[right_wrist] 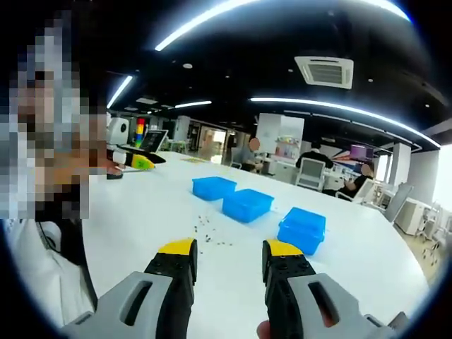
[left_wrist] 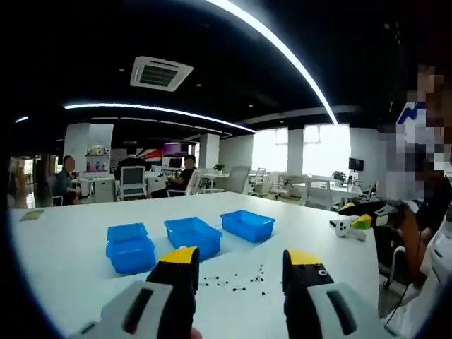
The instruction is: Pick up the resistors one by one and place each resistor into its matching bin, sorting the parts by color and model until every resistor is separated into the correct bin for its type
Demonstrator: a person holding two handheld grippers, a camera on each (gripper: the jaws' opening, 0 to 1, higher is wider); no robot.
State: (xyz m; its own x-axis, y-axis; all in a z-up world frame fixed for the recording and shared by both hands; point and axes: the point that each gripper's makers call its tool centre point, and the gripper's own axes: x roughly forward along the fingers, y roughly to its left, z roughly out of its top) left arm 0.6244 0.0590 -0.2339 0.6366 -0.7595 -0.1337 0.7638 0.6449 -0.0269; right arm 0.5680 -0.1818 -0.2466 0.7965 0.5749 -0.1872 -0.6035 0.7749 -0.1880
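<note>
On worktop (left_wrist: 63, 247): I see three blue bins (left_wrist: 192, 234) in a row, tiny dark resistors (left_wrist: 236, 281) scattered just near them.
Left gripper (left_wrist: 240, 272): jaws spread, nothing held, resistors at 12 o'clock.
Right gripper (right_wrist: 229, 258): jaws spread, nothing held; resistors (right_wrist: 206, 232) at 11 o'clock, bins (right_wrist: 247, 204) beyond.

Open office: dark ceiling (left_wrist: 233, 63), light strips (left_wrist: 282, 49), bright windows (left_wrist: 311, 148), desks (left_wrist: 311, 189).
</note>
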